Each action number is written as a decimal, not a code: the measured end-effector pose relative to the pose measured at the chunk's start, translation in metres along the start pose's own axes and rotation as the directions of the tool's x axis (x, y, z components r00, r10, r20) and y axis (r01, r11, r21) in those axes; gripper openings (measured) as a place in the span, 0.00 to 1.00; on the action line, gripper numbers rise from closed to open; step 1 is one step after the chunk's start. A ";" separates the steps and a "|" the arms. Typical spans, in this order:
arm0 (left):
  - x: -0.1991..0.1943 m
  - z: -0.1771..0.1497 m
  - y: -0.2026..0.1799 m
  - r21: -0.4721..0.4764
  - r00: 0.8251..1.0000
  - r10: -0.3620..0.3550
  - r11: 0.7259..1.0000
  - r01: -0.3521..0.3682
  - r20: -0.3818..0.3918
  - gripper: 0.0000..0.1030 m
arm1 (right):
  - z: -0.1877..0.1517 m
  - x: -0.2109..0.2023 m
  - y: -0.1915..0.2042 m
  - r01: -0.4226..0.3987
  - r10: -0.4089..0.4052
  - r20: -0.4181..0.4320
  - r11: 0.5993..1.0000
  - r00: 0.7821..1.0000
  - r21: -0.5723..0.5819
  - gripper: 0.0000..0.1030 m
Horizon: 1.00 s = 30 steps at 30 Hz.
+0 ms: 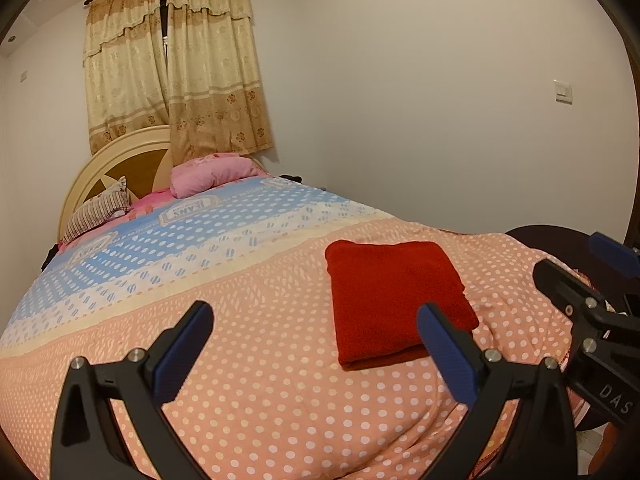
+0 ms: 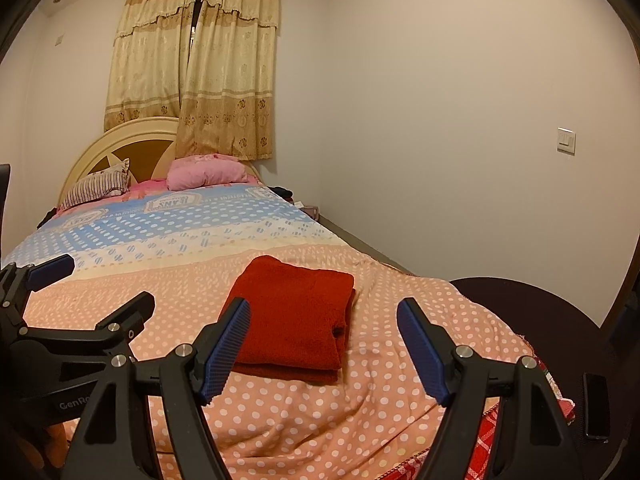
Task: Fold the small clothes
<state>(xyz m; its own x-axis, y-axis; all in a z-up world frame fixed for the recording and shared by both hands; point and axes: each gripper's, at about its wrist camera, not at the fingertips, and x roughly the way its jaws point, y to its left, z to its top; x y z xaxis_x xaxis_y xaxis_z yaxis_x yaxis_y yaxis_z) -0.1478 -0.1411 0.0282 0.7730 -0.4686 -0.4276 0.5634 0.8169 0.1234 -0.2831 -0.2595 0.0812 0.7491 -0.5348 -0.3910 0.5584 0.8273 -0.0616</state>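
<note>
— Though it lies folded, how tidy does the red cloth (image 1: 394, 300) look to you?

— Fairly neat. It is a thick, fuzzy, deep red piece, doubled into a rough rectangle with at least two layers showing along its near edge. One near corner bulges out a little, and in the right wrist view (image 2: 298, 322) the lower layer peeks out beneath the top one.

— Where does it sit?

— Flat on the bedspread (image 1: 248, 360), on the peach part with white dots, towards the foot of the bed. The blue and white bands of the spread run beyond it, up to a pink pillow (image 1: 212, 174) and a striped cushion (image 1: 98, 210) by the headboard.

— And the grippers?

— Both hang just above the spread, pointing slightly downward towards the cloth. The left gripper (image 1: 316, 348) has its jaws spread wide with nothing between them; its right pad (image 1: 448, 356) overlaps the cloth's near corner in the picture, but whether it touches I cannot tell. The right gripper (image 2: 324, 348) is also parted wide and empty, the cloth's near edge lying between and just beyond its blue pads (image 2: 224, 354).

— Do they stand close together?

— Side by side, near each other; each shows at the edge of the other's view.
</note>
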 end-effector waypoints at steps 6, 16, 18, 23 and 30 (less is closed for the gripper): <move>0.000 -0.001 -0.002 0.004 1.000 0.001 1.000 -0.001 -0.001 1.00 | -0.005 0.001 -0.001 0.001 -0.001 -0.005 1.000 1.000 0.000 0.74; 0.001 -0.001 0.000 -0.004 1.000 0.000 1.000 0.000 -0.008 1.00 | -0.006 0.002 -0.001 0.000 0.000 -0.011 1.000 1.000 0.010 0.74; 0.000 -0.001 0.000 -0.005 1.000 -0.001 1.000 0.001 -0.011 1.00 | -0.006 0.001 0.000 0.001 -0.001 -0.011 1.000 1.000 0.010 0.74; -0.001 0.000 0.000 0.001 1.000 -0.003 1.000 0.003 -0.010 1.00 | -0.006 0.001 0.000 0.001 0.000 -0.010 1.000 1.000 0.015 0.74; -0.001 0.001 0.000 0.001 1.000 -0.007 1.000 0.007 -0.009 1.00 | -0.006 -0.002 0.001 0.007 -0.006 -0.003 1.000 1.000 0.021 0.74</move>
<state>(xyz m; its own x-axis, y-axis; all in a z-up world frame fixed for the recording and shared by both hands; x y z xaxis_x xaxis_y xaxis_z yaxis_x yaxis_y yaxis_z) -0.1484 -0.1414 0.0290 0.7662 -0.4713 -0.4368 0.5694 0.8130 0.1217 -0.2868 -0.2566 0.0762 0.7443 -0.5395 -0.3936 0.5705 0.8201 -0.0452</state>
